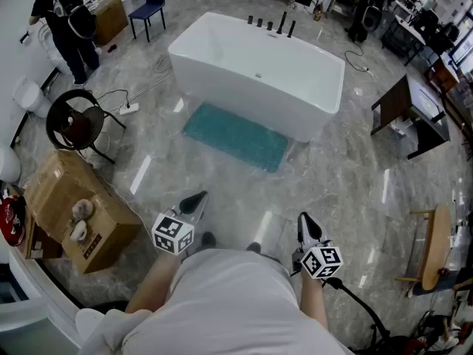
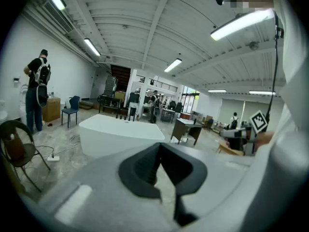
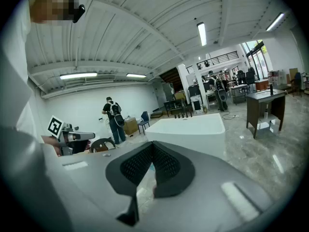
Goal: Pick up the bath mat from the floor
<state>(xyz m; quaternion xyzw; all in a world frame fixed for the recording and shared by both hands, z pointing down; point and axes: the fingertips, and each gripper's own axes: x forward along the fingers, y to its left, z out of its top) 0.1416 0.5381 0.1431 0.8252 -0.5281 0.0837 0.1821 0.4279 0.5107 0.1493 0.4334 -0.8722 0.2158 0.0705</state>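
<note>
A teal bath mat [image 1: 236, 135] lies flat on the grey marble floor, against the near side of a white bathtub [image 1: 259, 72]. My left gripper [image 1: 194, 201] is held low at the left, shut and empty, well short of the mat. My right gripper [image 1: 307, 226] is at the right, also shut with nothing in it. In the left gripper view the black jaws [image 2: 161, 170] meet at their tips, with the bathtub [image 2: 120, 134] beyond. In the right gripper view the jaws [image 3: 152, 168] are closed too, and the tub [image 3: 190, 129] stands ahead. The mat is hidden in both gripper views.
A cardboard box [image 1: 77, 209] and a black round chair [image 1: 74, 120] stand at the left. A person [image 1: 66, 21] is at the far left by a blue chair [image 1: 150, 2]. A dark desk [image 1: 410, 113] and a wooden bench [image 1: 432, 246] are at the right.
</note>
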